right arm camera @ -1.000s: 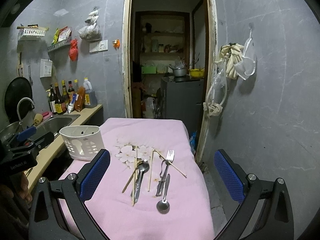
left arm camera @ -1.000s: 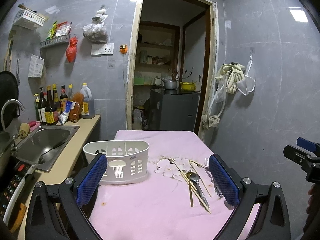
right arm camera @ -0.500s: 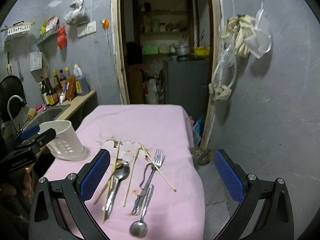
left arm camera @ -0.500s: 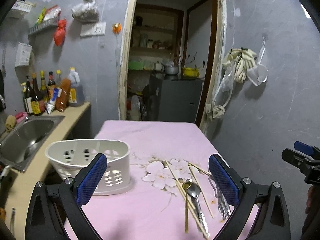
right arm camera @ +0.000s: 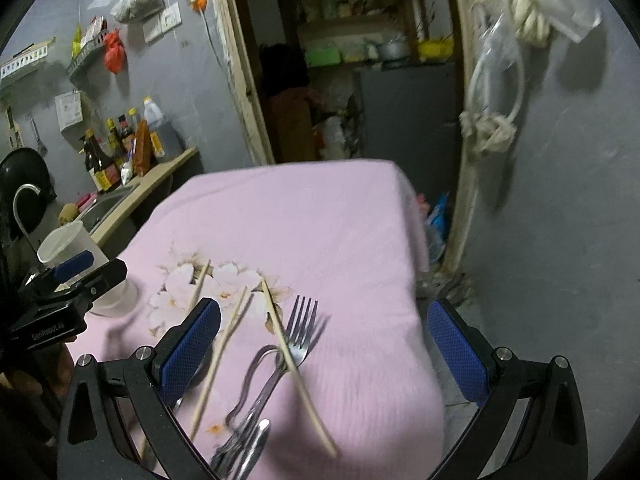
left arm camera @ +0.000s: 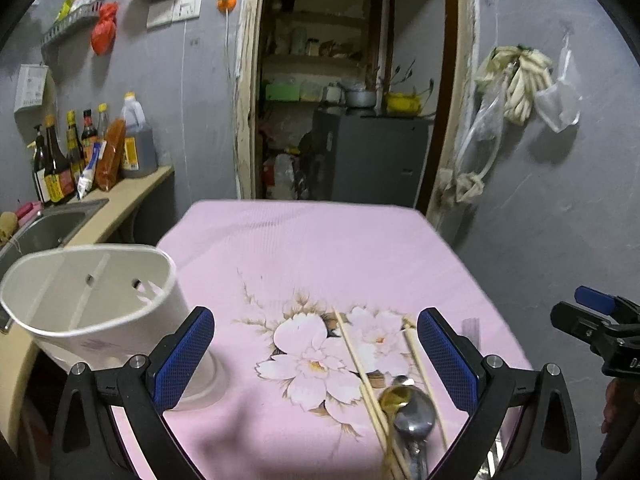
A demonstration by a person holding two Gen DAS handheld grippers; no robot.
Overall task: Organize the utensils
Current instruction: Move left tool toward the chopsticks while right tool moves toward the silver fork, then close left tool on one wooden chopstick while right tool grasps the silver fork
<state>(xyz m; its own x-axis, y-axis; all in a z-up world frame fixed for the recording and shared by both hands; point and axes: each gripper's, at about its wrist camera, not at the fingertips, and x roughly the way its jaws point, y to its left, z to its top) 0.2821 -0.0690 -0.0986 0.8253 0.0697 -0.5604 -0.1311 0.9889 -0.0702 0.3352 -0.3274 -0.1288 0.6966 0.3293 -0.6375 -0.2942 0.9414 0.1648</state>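
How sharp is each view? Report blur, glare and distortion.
Left wrist: mostly sharp, fisheye bends the doorframe, a small highlight on the spoon. Right wrist: motion blur smears the chopstick and fork; dim light, soft shadows on the pink tablecloth.

Home kitchen: sink (left arm camera: 44,224), sauce bottles (left arm camera: 60,160) on counter, pantry shelves (left arm camera: 320,60) beyond doorway.

Far half of pink tablecloth (left arm camera: 320,240) bare, white holder (left arm camera: 92,300) at left edge, chopsticks (right arm camera: 224,344) and fork (right arm camera: 296,340) crowding the near side
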